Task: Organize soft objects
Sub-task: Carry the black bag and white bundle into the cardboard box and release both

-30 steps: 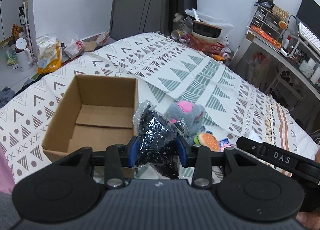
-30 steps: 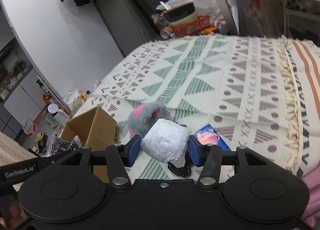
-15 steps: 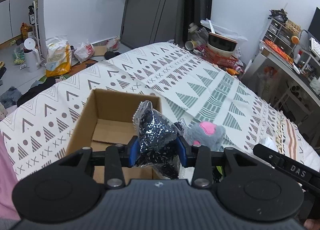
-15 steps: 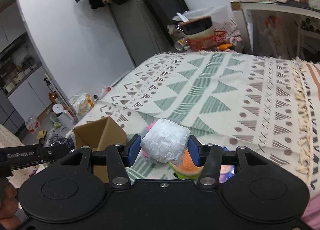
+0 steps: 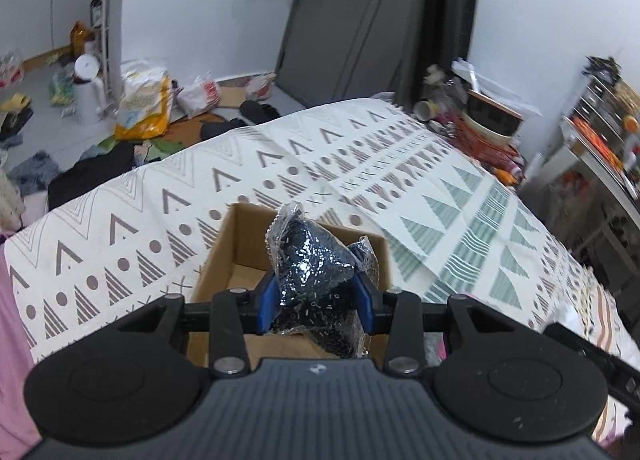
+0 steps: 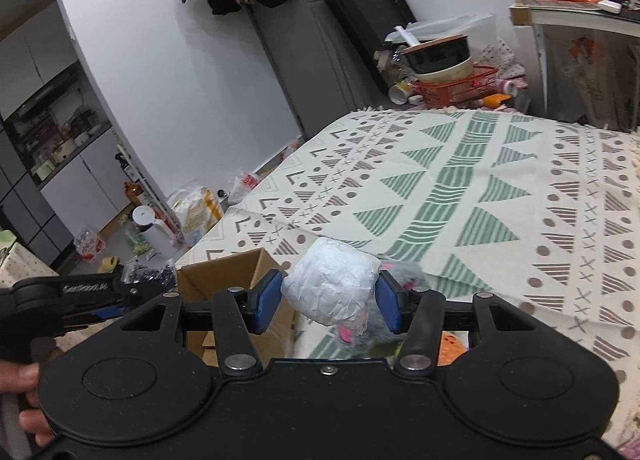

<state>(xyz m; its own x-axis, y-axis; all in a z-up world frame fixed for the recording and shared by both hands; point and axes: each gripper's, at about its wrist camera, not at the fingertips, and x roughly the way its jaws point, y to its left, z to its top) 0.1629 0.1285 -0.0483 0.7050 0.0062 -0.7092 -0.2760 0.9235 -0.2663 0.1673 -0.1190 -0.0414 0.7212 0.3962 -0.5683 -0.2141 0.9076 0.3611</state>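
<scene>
A crinkly black packet (image 5: 316, 276) is clamped by the left gripper (image 5: 316, 296) directly above the open cardboard box (image 5: 228, 260); a white bundle (image 6: 330, 286) is gripped by the right gripper (image 6: 328, 300) beside it.

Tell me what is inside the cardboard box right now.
The cardboard box shows only bare brown floor and flaps along its left side. The left gripper, shut on the black bead bag, covers the rest, so that part cannot be checked.
</scene>
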